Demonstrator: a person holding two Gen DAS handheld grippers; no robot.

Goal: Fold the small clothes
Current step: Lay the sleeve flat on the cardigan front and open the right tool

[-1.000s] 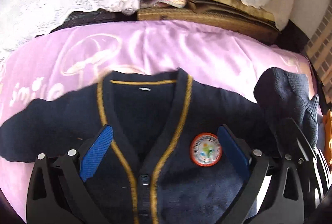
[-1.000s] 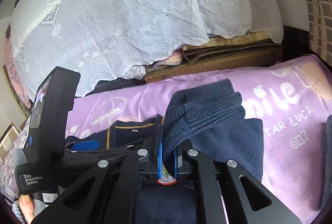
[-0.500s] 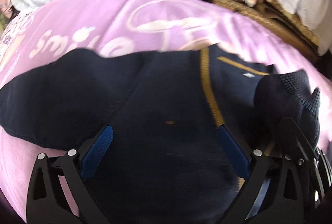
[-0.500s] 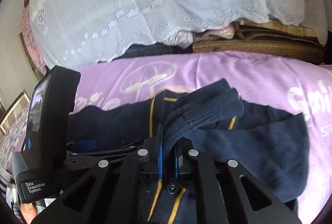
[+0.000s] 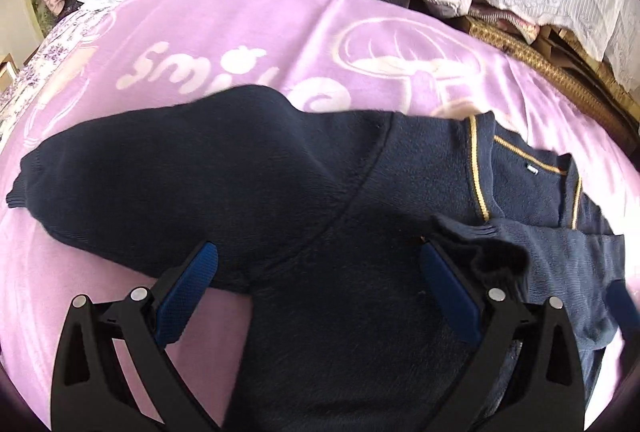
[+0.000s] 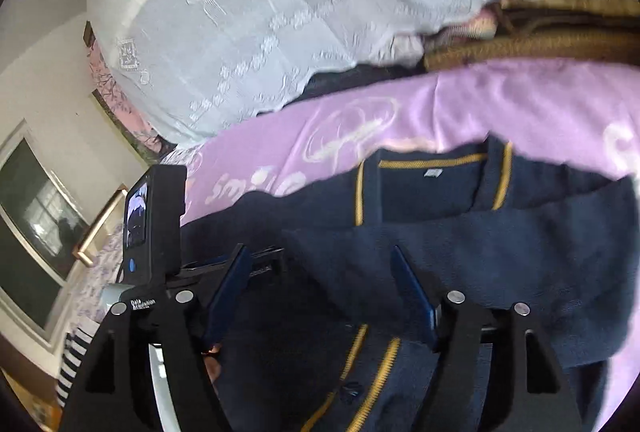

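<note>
The navy cardigan (image 5: pixel 360 312) lies face-up on the purple blanket (image 5: pixel 240 32) of the bed, collar far, hem near, its long axis sleeve to sleeve, left to right. The right hand-held gripper (image 6: pixel 320 292) is opening over the folded-in sleeve (image 6: pixel 500 264), nothing pinched; the left hand-held gripper (image 5: pixel 320 296) gapes empty. Released knit may spring back and undo the fold.

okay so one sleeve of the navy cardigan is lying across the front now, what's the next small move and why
Probably close the left gripper on the other sleeve and fold it across. That sleeve lies spread out on the purple blanket, and the open left fingers hang just above where it joins the cardigan. The right gripper is opening with nothing pinched, and the folded sleeve lies over the chest.
</note>
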